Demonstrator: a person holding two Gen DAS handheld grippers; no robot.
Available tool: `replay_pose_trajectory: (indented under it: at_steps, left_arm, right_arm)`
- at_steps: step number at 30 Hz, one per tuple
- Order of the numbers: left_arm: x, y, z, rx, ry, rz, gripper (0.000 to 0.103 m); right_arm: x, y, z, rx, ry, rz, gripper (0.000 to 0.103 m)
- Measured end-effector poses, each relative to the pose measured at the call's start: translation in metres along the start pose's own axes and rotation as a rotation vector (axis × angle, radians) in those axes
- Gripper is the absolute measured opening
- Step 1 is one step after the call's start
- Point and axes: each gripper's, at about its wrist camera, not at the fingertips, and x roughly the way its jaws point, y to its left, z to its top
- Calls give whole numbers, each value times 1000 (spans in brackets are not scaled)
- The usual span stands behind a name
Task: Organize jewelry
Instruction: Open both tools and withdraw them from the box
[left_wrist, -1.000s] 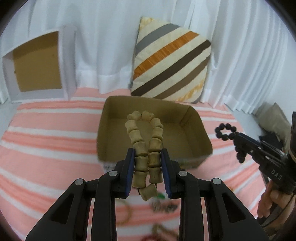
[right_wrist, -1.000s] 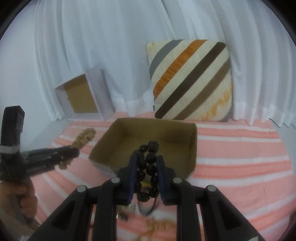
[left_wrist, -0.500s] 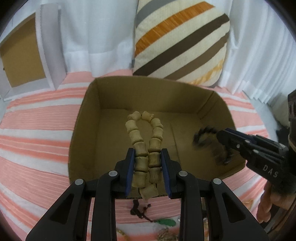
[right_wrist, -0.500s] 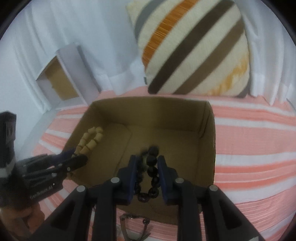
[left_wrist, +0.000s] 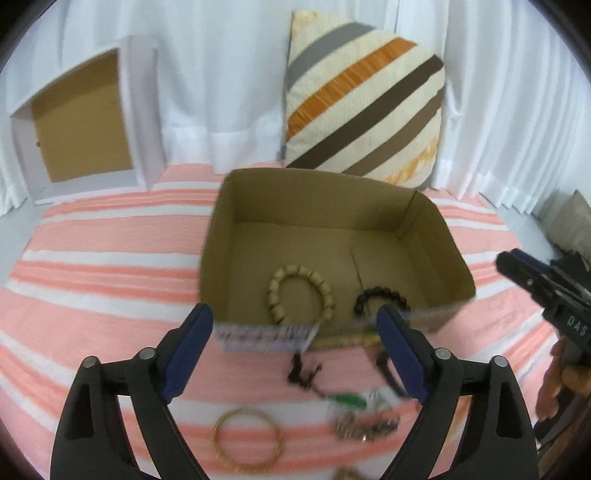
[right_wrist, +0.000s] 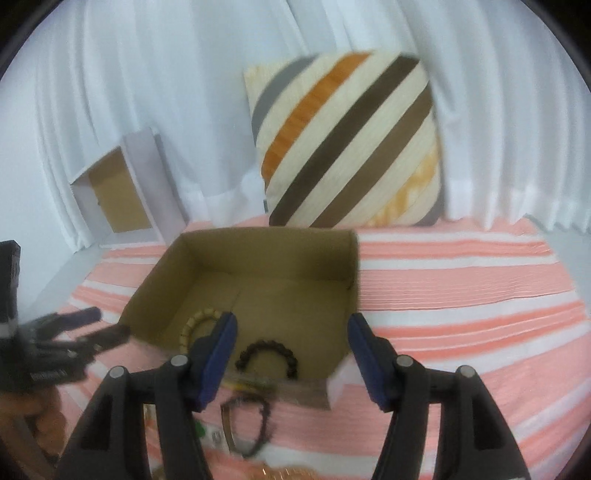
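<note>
Both claws are opening with nothing between the pads: the left claw (left_wrist: 295, 328) gapes wide over the near wall of the open brown cardboard box (left_wrist: 436, 221), the right claw (right_wrist: 290, 341) likewise. That wall hides part of the box floor, where the tan wooden bead bracelet (left_wrist: 301, 286) and black bead bracelet (left_wrist: 382, 297) lie just apart. Blurred on the pink striped bedspread (left_wrist: 103, 273) nearer the camera: a gold bangle (left_wrist: 246, 439), a green pendant (left_wrist: 349, 400), tangled pieces.

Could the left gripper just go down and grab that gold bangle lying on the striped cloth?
Probably yes. The gold bangle lies flat on the striped cloth, just ahead of the left gripper. Its jaws are opening with nothing between them, and nothing covers the bangle.
</note>
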Motion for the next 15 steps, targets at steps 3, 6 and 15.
replay_pose_trajectory:
  at_steps: [3,6,15]
  left_arm:
    - [-25,5,-27,11,-20,9,93]
    - [-49,13,-61,14,-23,24,93]
    - [-96,23,-153,-12,-2,57,94]
  right_arm:
    - [-34,2,-22,-40,-47,-33,64]
    - [-61,6,-43,-70,-74,-51,64]
    - [-109,12,-120,-58,-57,-91,65]
